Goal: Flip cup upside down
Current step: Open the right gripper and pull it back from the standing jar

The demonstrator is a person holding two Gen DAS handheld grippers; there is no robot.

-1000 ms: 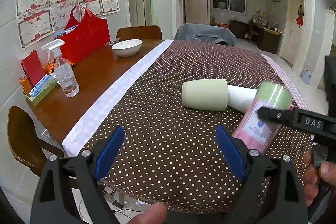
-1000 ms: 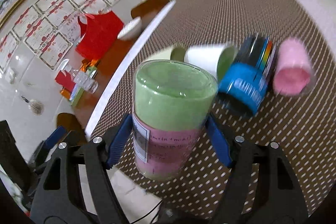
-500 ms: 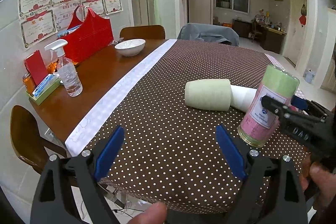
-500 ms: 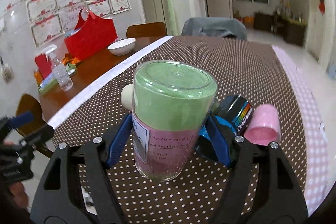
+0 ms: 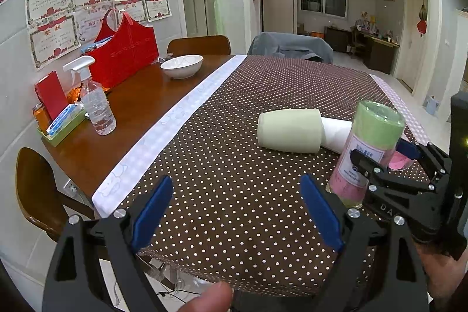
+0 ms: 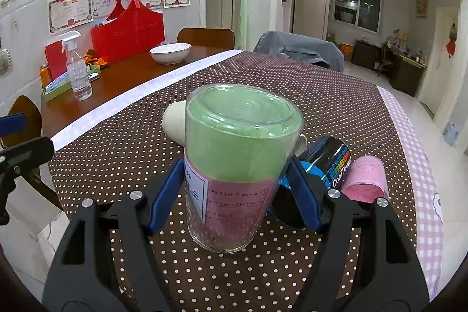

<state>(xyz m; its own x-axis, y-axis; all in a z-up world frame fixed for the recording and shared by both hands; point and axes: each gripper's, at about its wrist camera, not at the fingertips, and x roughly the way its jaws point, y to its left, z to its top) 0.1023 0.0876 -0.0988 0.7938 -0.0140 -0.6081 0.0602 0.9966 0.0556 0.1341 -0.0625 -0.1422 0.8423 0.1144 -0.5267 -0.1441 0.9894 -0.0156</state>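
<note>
Surface: dotted brown tablecloth (image 6: 336, 95) over the dining table.
Cup: clear cup (image 6: 234, 165) stands upside down, base up, rim on the cloth, dead centre in my right view.
Right gripper (image 6: 234, 189): my pads sit at 9 and 3 o'clock on the cup, clamping it.
Left gripper (image 5: 237, 209): spread wide, holding nothing; cup at its 2 o'clock.
Neighbours: pale green cup (image 5: 289, 130) lying at 12 o'clock behind it; blue can (image 6: 327, 163) and pink cup (image 6: 365, 180) lying at 3 o'clock.

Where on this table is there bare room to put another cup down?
The dotted cloth lies bare between the white border strip and the pale cup lying on its side. Crowded: the right side, where the green-and-pink cup stands between the right gripper fingers, close to the blue can and pink cup.
</note>
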